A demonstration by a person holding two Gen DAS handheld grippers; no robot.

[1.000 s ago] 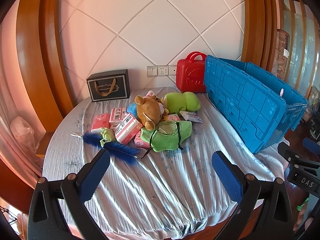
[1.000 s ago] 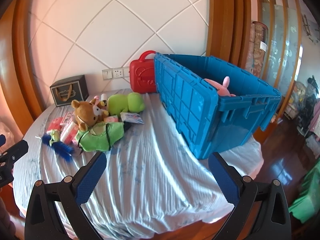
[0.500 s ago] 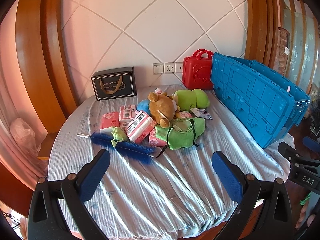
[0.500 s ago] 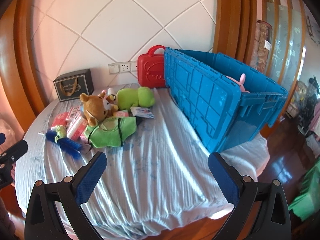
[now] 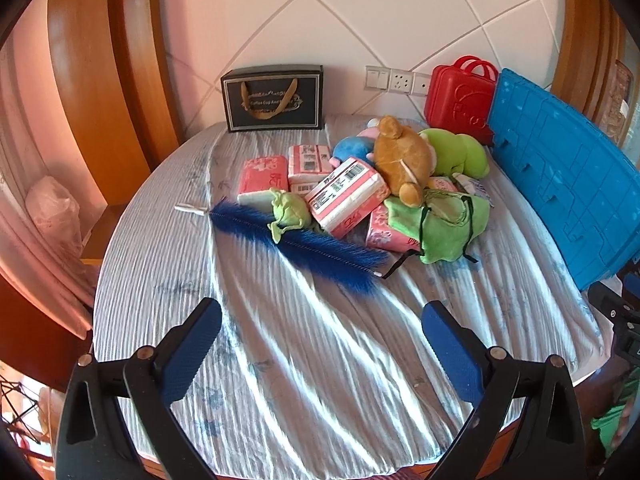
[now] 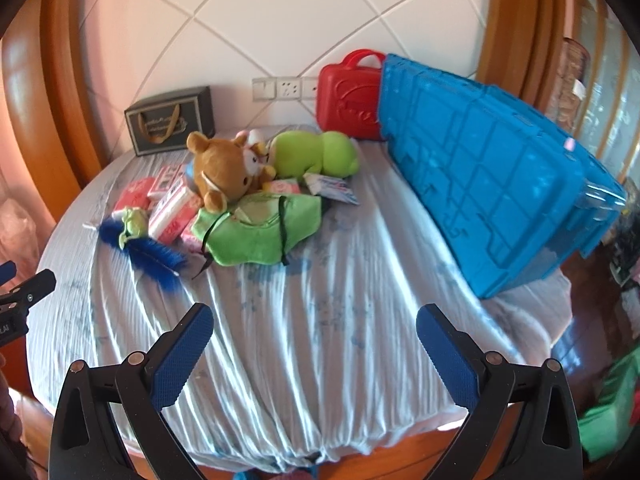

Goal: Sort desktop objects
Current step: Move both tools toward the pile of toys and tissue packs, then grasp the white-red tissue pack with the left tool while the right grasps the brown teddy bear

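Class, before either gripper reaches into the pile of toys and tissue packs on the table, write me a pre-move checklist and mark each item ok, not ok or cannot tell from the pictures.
1. Left gripper open and empty: ok.
2. Right gripper open and empty: ok.
3. Bare cloth between both grippers and the pile, nothing in the way: ok.
4. Blue brush free to lift: not ok, the small green pouch lies on it.
5. Brown bear on top of the pile and reachable: ok.
6. Blue crate has room inside: cannot tell, its interior is hidden in both views.
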